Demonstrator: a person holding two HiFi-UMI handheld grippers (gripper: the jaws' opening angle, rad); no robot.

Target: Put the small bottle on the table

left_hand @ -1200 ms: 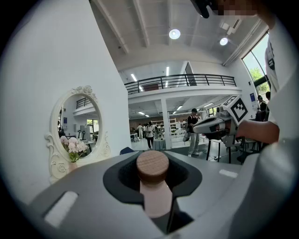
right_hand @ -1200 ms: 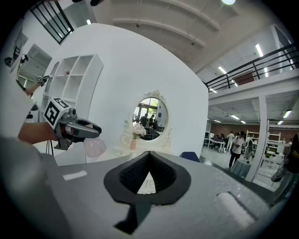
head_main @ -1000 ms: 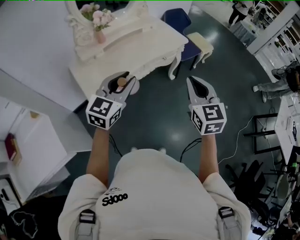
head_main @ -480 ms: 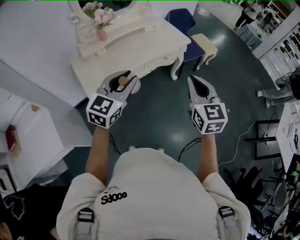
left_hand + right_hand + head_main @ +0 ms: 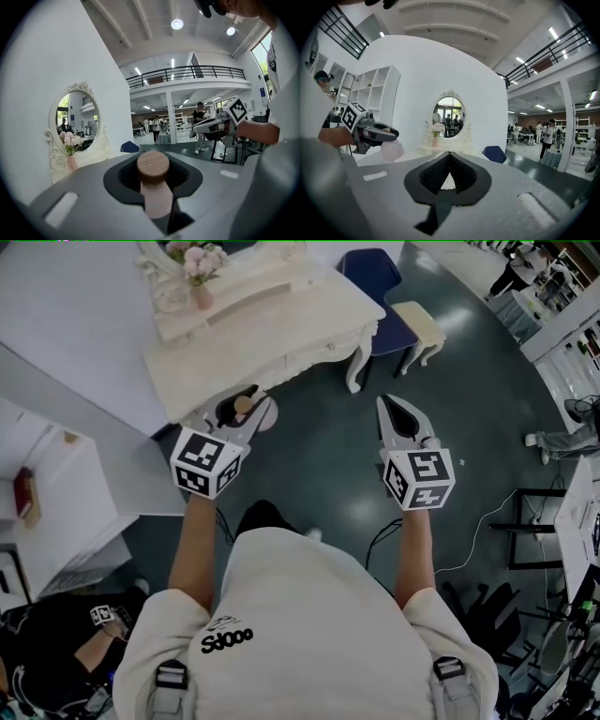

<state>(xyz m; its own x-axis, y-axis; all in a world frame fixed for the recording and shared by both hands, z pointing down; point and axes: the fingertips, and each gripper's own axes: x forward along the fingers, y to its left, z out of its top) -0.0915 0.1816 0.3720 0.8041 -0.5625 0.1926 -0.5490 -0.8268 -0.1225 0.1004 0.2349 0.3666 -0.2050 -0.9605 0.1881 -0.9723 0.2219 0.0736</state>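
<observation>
The small bottle is pink with a round wooden cap (image 5: 153, 167). My left gripper (image 5: 153, 158) is shut on its neck. In the head view the left gripper (image 5: 246, 404) holds the bottle (image 5: 243, 405) in the air right at the near edge of the white dressing table (image 5: 281, 320). The right gripper view shows the bottle's round pink body (image 5: 392, 150) hanging under the left jaws. My right gripper (image 5: 397, 411) hovers over the dark floor to the right of the table; its jaws (image 5: 450, 157) meet with nothing between them.
An oval mirror (image 5: 75, 122) and a vase of pink flowers (image 5: 200, 277) stand at the back of the table. A blue chair (image 5: 373, 268) and a cream stool (image 5: 419, 324) sit past its right end. A white cabinet (image 5: 56, 512) is at left, a person in black (image 5: 61, 652) low left.
The table has come closer to both grippers, so the left gripper with the bottle now reaches its near edge. A person in black has come into view at lower left.
</observation>
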